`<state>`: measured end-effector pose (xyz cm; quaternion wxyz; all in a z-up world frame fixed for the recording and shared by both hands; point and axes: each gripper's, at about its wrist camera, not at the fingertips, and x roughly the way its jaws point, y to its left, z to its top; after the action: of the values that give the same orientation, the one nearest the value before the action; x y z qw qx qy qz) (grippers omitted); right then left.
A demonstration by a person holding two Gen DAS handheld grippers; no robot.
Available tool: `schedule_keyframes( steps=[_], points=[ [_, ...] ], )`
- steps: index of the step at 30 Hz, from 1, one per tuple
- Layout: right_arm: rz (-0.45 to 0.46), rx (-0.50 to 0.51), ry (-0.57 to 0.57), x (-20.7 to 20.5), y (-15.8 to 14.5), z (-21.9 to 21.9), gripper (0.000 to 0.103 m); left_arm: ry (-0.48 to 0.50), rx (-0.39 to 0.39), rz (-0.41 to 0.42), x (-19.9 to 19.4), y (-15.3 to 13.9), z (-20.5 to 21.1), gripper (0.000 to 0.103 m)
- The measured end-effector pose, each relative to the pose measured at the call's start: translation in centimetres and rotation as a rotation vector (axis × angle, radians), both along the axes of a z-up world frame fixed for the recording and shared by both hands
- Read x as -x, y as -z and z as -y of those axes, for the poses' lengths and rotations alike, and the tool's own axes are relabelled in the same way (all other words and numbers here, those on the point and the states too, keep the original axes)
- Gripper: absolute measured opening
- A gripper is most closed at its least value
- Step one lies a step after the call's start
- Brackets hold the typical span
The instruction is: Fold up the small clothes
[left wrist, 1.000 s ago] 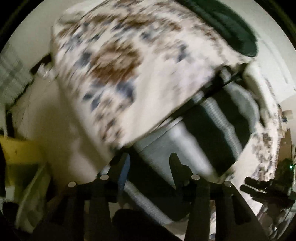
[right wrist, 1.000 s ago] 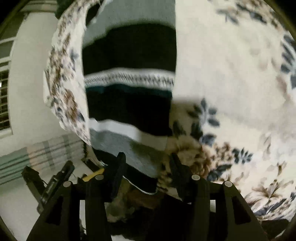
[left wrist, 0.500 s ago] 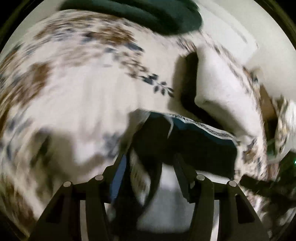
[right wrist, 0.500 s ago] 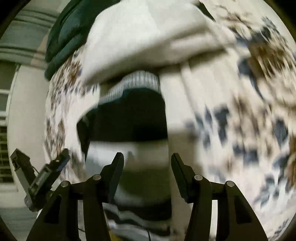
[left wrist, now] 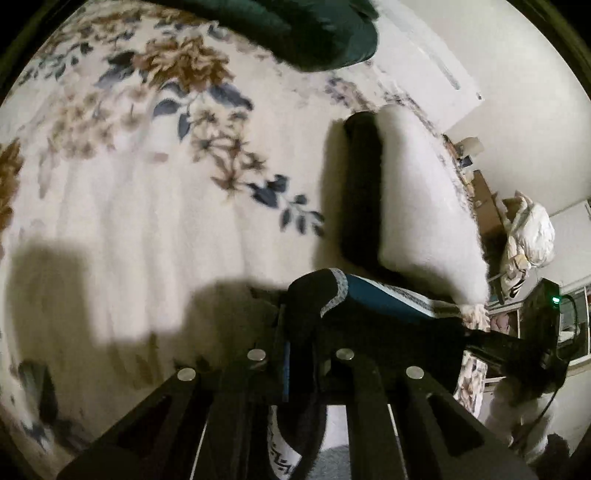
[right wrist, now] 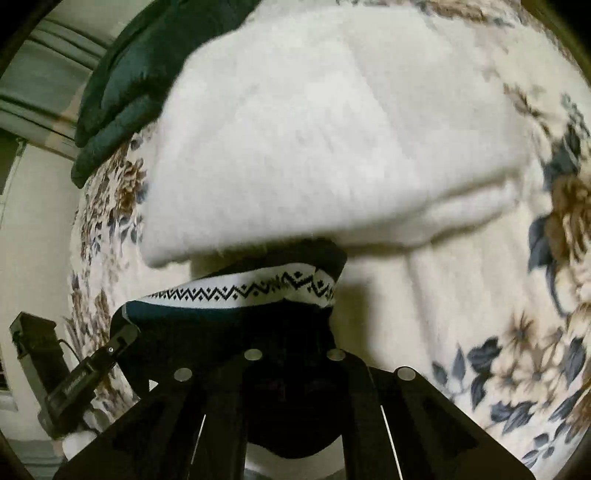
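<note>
A small knitted sweater, black with teal, grey and a white zigzag band, hangs between both grippers above a floral blanket. In the left wrist view my left gripper (left wrist: 301, 347) is shut on the sweater's (left wrist: 373, 306) dark edge. In the right wrist view my right gripper (right wrist: 293, 345) is shut on the sweater's (right wrist: 258, 291) opposite edge, just under the zigzag band. The fingertips of both grippers are buried in the fabric. The other gripper shows at the right of the left view (left wrist: 517, 350) and at the lower left of the right view (right wrist: 74, 384).
The floral blanket (left wrist: 147, 184) covers the bed. A folded white fleece garment (right wrist: 332, 129) lies right beyond the sweater, also in the left wrist view (left wrist: 417, 206). A dark green garment (left wrist: 295, 33) lies at the far edge. Room clutter (left wrist: 528, 240) stands beyond the bed.
Both grippers closed on the sweater's edges and carried it up and forward toward the white fleece garment. The sweater went from lying spread flat to hanging doubled between them.
</note>
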<state>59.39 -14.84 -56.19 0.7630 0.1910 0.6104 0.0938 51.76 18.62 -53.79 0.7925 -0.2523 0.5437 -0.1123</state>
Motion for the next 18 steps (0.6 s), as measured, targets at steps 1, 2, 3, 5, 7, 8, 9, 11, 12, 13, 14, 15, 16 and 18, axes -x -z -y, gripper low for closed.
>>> schedule_keyframes(
  steps=[1, 2, 3, 5, 7, 8, 9, 11, 12, 13, 14, 15, 16, 18],
  points=[
    [-0.001, 0.010, 0.001, 0.1, 0.0, 0.2, 0.005, 0.024, -0.006, -0.021, -0.5, 1.1, 0.0, 0.006],
    [-0.019, 0.034, 0.013, -0.8, 0.6, 0.2, 0.005, 0.038, -0.009, -0.045, -1.2, 2.1, 0.2, 0.006],
    [-0.040, 0.053, 0.019, -1.2, 1.3, 0.1, 0.005, 0.050, -0.001, -0.072, -1.7, 3.2, 0.4, 0.006],
    [-0.076, 0.072, 0.013, -1.8, 2.4, 0.1, 0.005, 0.063, 0.035, -0.102, -1.9, 4.1, 0.2, 0.010],
    [-0.113, 0.074, 0.006, -2.0, 3.0, 0.2, 0.007, 0.056, 0.075, -0.105, -1.5, 3.4, -0.2, 0.014],
    [-0.117, 0.053, 0.011, -1.8, 2.8, 0.4, 0.010, 0.050, 0.084, -0.103, -1.1, 2.9, -0.4, 0.022],
    [-0.123, 0.038, 0.017, -1.5, 2.6, 0.8, 0.020, 0.035, 0.079, -0.101, -0.5, 2.2, -0.7, 0.026],
    [-0.116, -0.002, 0.047, -0.4, 1.8, 1.9, 0.032, 0.020, 0.082, -0.068, 0.8, 1.1, -1.2, 0.046],
    [-0.108, -0.031, 0.064, 0.7, 1.1, 2.7, 0.040, 0.014, 0.071, -0.060, 1.3, 0.8, -1.2, 0.050],
    [-0.106, -0.050, 0.069, 1.6, 0.7, 3.3, 0.044, 0.003, 0.058, -0.045, 2.6, 0.1, -1.2, 0.050],
    [-0.104, -0.068, 0.072, 2.6, 0.4, 3.6, 0.044, 0.003, 0.066, -0.038, 3.3, -0.2, -1.1, 0.050],
    [-0.103, -0.087, 0.065, 3.7, 0.1, 3.7, 0.044, 0.018, 0.073, -0.039, 4.2, -0.3, -0.7, 0.050],
    [-0.108, -0.096, 0.047, 4.8, 0.1, 3.5, 0.045, 0.030, 0.062, -0.043, 4.6, -0.2, -0.5, 0.050],
    [-0.142, -0.105, -0.004, 6.8, 0.5, 2.1, 0.045, 0.073, 0.017, -0.042, 5.3, 0.3, 0.8, 0.050]
  ],
)
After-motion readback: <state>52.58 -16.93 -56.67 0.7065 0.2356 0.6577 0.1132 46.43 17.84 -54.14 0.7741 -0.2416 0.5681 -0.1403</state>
